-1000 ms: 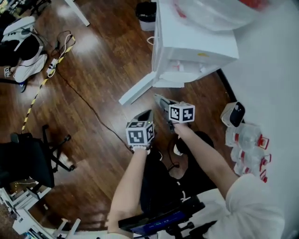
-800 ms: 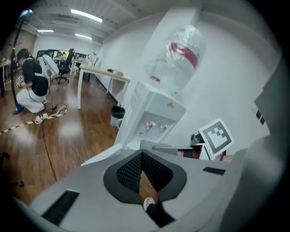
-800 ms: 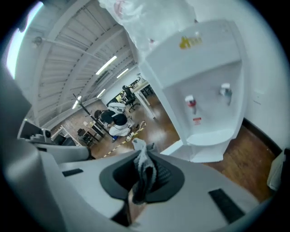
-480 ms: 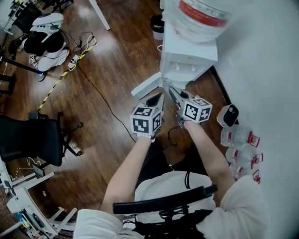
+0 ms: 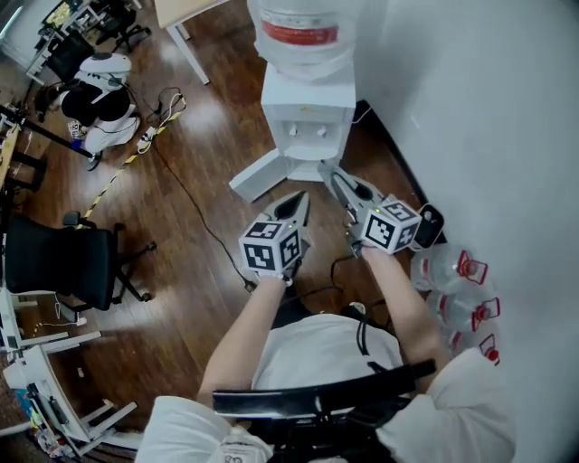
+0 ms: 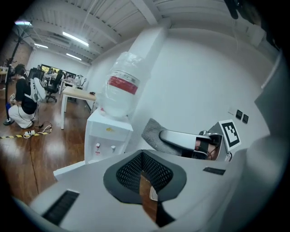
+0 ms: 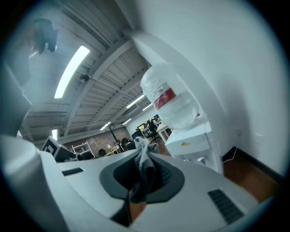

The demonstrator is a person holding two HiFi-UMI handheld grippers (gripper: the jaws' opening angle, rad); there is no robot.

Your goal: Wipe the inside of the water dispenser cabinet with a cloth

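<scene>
The white water dispenser (image 5: 308, 108) stands against the wall with a bottle (image 5: 298, 27) on top, and its lower cabinet door (image 5: 262, 174) is swung open to the left. Both grippers hover side by side short of it, pointing at it. My left gripper (image 5: 298, 201) is shut with nothing in it (image 6: 146, 179). My right gripper (image 5: 336, 179) is shut on a grey cloth (image 7: 144, 165), which hangs out past the jaws. In the left gripper view that cloth (image 6: 152, 132) shows beside the dispenser (image 6: 106, 136). The cabinet's inside is hidden.
Clear water jugs (image 5: 452, 280) lie by the white wall (image 5: 488, 108) at the right. A black cable (image 5: 194, 212) crosses the wooden floor. A black office chair (image 5: 63, 262) stands at the left, and a crouching person (image 5: 99, 90) is farther back.
The head camera has tipped, so the dispenser now sits higher and smaller in view with its bottle showing. Both grippers have stayed together, pointed at it, with the cloth still held.
</scene>
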